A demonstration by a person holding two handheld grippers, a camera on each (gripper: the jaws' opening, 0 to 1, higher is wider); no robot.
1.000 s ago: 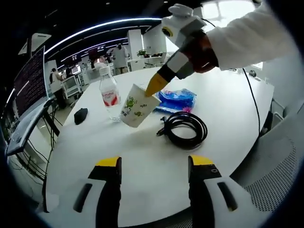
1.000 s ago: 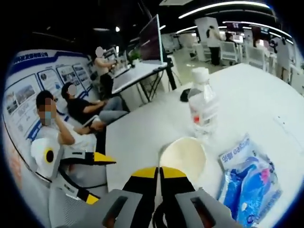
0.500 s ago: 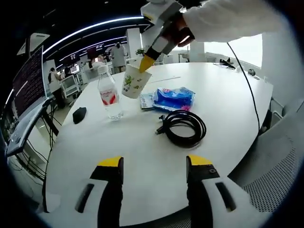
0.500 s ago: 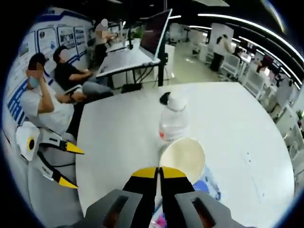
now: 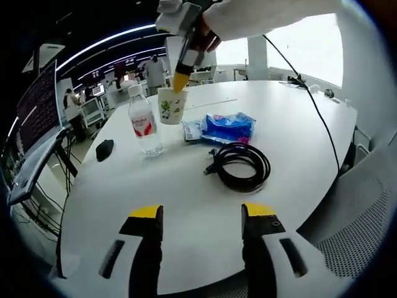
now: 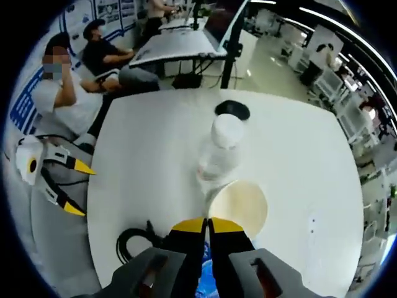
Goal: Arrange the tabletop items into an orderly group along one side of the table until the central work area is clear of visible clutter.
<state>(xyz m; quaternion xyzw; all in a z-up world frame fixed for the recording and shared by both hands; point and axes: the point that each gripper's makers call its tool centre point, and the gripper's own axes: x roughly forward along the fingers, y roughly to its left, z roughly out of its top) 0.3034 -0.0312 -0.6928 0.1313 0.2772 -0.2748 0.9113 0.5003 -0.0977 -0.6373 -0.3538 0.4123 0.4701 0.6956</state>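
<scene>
Paper cup [image 6: 237,207] rim pinched by right tongs [image 6: 208,225]; cup base hidden.

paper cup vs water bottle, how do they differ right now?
The paper cup is opaque white with green prints; the water bottle is clear with a red label. The cup is open-topped, the bottle capped. The right gripper holds the cup by its rim; the bottle stands free on the table. Both are upright.
</scene>
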